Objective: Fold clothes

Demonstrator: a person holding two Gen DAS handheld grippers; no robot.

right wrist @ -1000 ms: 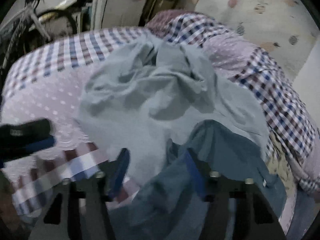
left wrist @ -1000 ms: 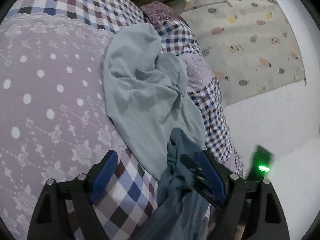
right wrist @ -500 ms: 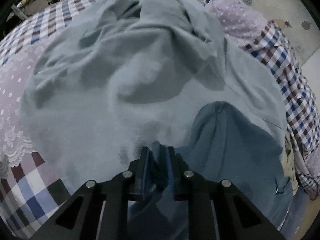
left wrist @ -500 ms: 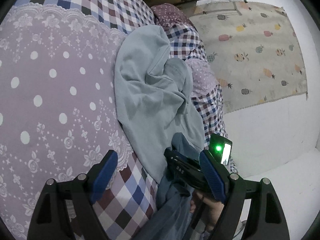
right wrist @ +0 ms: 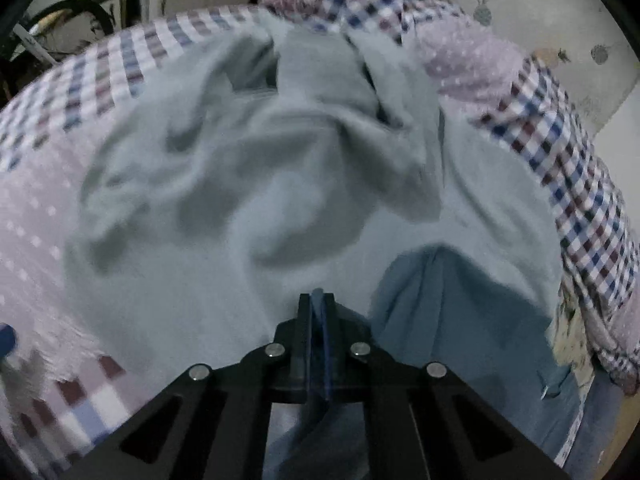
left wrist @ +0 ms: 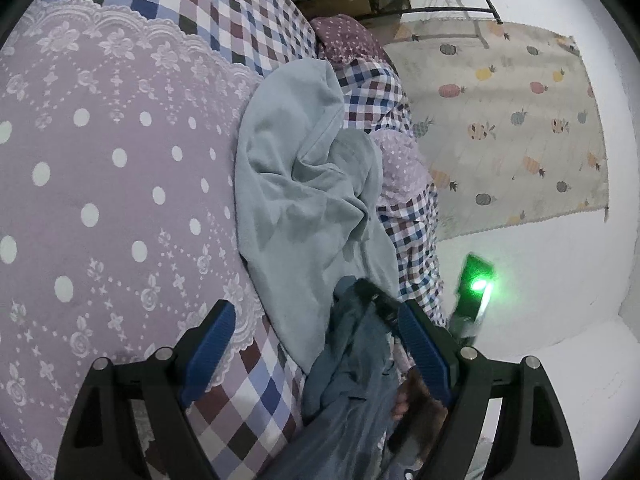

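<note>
Jaws of the right gripper apparently pinch the dark blue garment.

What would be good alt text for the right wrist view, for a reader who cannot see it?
The right gripper is shut on a darker blue garment at the near edge of a bed. A crumpled pale blue garment fills the middle, lying on a checked and dotted bedspread. The picture is blurred.

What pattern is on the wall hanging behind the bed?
Small colourful pineapples on the cream fabric wall hanging, clearest in the left wrist view.
</note>
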